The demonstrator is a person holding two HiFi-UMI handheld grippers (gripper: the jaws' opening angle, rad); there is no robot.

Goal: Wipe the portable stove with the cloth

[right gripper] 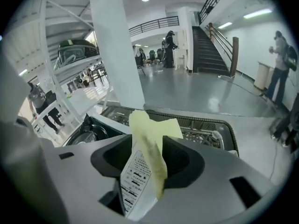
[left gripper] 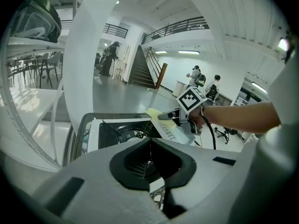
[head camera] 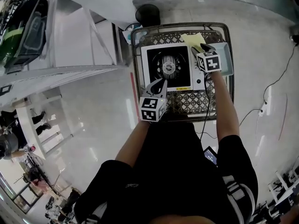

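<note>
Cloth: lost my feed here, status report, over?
Right claw open, cloth between its jaws. Left claw shut, empty, by portable stove. Nothing in the way.

The portable stove [head camera: 168,66], white with a black top and a round burner, lies flat in a wire basket [head camera: 198,102]. The pale yellow cloth [head camera: 193,38] sits crumpled at its far right corner, between the spread jaws of the right tool [head camera: 195,49].

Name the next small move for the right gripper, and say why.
Probably close the right gripper on the thin yellow cloth: it stands between the open jaws, ungripped, by the white-and-black square portable stove, so wiping cannot start until it is held.
</note>
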